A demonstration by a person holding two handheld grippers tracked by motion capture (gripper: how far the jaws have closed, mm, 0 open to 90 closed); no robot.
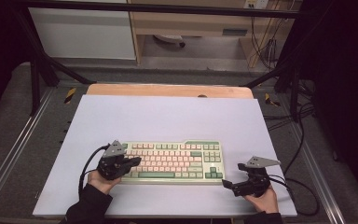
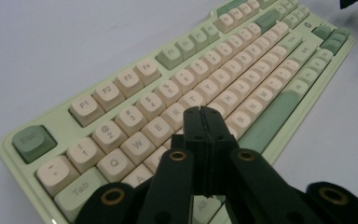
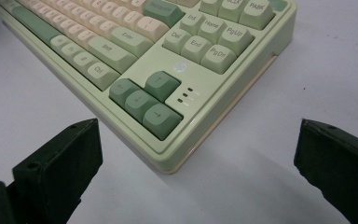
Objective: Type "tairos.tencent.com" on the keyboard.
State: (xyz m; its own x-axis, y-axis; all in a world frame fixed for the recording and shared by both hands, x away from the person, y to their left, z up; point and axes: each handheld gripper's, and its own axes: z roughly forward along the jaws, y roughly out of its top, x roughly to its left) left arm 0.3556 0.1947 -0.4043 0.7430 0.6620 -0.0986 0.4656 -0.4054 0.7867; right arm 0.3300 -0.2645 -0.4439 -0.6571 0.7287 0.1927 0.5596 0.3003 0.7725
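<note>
Keyboard (image 1: pixel 172 161) lies near the front of the white table (image 1: pixel 168 116), long side toward the person. Left gripper (image 2: pixel 204 112) has its jaws pressed together with nothing between, tip poised over the R/T keys. Right gripper (image 3: pixel 198 154) waits spread wide off the arrow-key corner. Judgement: press one cap squarely, straight down, so neighbours stay untouched

The left gripper (image 2: pixel 204 114) hides several keys of the keyboard (image 2: pixel 177 100); far key legends are blurred, and the frame edge crops its near corner.
</note>
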